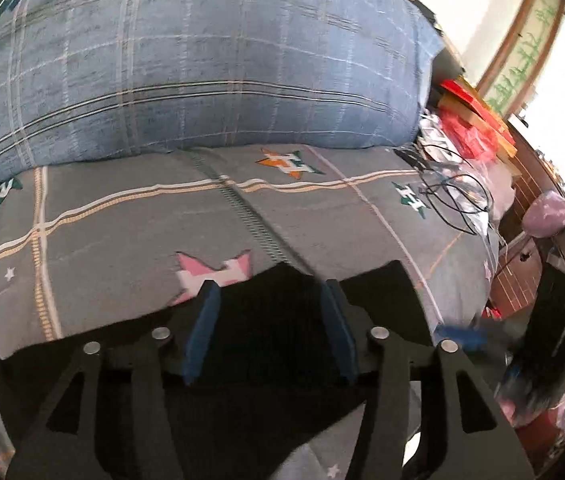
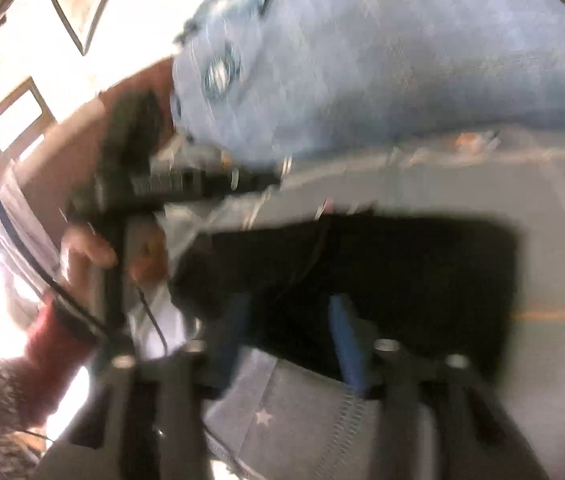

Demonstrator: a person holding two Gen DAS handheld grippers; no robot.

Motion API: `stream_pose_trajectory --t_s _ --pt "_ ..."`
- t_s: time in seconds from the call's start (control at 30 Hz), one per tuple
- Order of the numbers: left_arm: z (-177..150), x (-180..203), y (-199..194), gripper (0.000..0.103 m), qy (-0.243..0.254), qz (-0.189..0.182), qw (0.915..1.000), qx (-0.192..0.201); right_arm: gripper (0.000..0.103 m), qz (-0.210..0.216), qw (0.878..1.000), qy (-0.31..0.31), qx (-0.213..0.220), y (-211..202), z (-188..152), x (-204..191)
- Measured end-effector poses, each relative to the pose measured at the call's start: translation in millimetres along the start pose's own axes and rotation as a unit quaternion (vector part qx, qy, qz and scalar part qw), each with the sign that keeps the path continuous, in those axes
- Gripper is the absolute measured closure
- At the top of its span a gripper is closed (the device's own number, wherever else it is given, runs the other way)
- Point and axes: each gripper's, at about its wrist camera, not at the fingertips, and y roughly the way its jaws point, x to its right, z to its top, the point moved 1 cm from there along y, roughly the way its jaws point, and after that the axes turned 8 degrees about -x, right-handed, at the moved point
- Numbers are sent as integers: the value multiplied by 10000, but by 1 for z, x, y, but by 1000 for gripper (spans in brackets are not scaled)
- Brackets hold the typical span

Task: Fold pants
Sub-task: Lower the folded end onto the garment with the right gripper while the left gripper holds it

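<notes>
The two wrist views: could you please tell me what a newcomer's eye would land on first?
The black pants stand out first, lying dark on the grey star-patterned bedsheet, right between the open left tongs. Behind them rises a big blue plaid pillow. In the blurred right view, a hand grips the other tool at left.

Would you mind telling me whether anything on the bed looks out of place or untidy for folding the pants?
Yes: loose black cables and crinkled plastic bags lie on the bedsheet by the blue pillow, close to the black pants. They look like clutter that could snag the fabric.
</notes>
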Motion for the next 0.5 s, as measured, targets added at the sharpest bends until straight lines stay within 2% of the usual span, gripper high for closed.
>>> stream_pose_trajectory --t_s 0.07,0.13,0.2,0.23,0.3,0.37,0.47,0.5 --pt "-4 16 6 49 111 -54 9999 -2 47 -499 9984 156 200 -22 5 18" --pt "-10 29 14 49 148 -149 9998 -70 54 -896 9948 392 288 -25 11 38" --pt "-16 42 29 49 139 -184 9995 -213 81 -1085 9927 494 161 -18 12 43" --pt "-19 44 35 49 124 -113 9995 -271 85 -1230 9913 466 97 -9 14 46" --pt "-28 44 48 49 -15 220 9988 -443 86 -1325 9903 414 44 -3 17 52" --pt "-37 38 53 49 -122 301 9982 -496 86 -1226 9916 404 -74 9 17 57" --pt "-54 28 55 49 -277 477 9971 -519 87 -1372 9879 536 -480 39 12 70" --pt "-59 25 56 49 -305 433 9973 -507 87 -1324 9886 575 -417 42 11 73"
